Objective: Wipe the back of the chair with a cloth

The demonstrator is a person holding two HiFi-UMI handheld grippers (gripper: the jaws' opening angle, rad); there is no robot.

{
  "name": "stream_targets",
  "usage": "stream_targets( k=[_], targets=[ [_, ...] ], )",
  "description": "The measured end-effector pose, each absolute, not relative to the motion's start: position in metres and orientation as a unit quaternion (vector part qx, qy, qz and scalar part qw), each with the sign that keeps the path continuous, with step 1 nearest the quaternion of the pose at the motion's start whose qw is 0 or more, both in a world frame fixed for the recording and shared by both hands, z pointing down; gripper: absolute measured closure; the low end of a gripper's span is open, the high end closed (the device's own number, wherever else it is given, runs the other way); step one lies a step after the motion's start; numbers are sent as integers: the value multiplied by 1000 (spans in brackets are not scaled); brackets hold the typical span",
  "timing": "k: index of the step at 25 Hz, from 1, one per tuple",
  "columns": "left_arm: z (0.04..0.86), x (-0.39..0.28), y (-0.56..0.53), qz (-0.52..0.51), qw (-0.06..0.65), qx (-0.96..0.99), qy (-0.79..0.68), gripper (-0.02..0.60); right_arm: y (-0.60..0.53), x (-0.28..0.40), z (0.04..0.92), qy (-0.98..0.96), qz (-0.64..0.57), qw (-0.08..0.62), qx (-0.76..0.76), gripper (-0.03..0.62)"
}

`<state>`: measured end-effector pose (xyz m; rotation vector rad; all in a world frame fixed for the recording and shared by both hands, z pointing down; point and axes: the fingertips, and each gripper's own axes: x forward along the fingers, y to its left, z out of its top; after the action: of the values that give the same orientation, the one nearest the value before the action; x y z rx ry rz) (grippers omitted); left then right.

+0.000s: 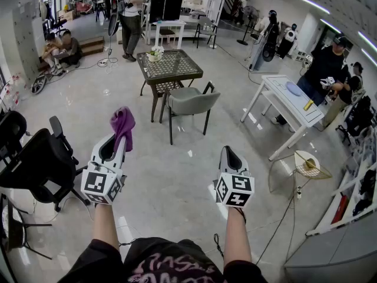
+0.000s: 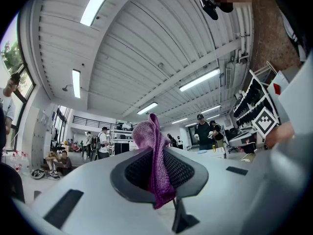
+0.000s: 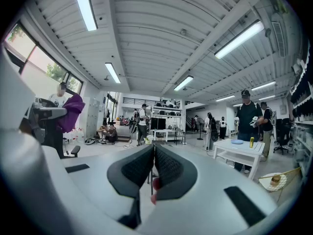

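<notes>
Two grippers noted: we held the cloth (image 1: 122, 122) clamped in the left gripper (image 1: 118, 141) for wiping; right gripper (image 1: 228, 153) closed, empty; chair (image 1: 189, 102) at 12 o'clock.

We see a purple knitted cloth (image 2: 152, 155), crumpled and pinched upright between the jaws of the left gripper (image 1: 118, 141), its upper end flopping above them. Well ahead, the chair (image 1: 189, 102) stands upright: grey-green padding, black arms and legs, its back seemingly towards us.

Glossy floor (image 1: 171, 175) bears grey chair (image 1: 191, 102) beside dark table (image 1: 169, 63)
</notes>
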<state>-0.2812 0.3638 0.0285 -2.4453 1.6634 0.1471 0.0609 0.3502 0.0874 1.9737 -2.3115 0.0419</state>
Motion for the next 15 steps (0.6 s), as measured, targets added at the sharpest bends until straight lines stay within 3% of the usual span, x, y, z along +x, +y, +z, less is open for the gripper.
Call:
stream_targets(
  k=[15],
  targets=[
    [38, -278, 366, 41, 89, -830, 549, 511, 351, 59, 91, -760, 14, 41, 649, 566]
  ],
)
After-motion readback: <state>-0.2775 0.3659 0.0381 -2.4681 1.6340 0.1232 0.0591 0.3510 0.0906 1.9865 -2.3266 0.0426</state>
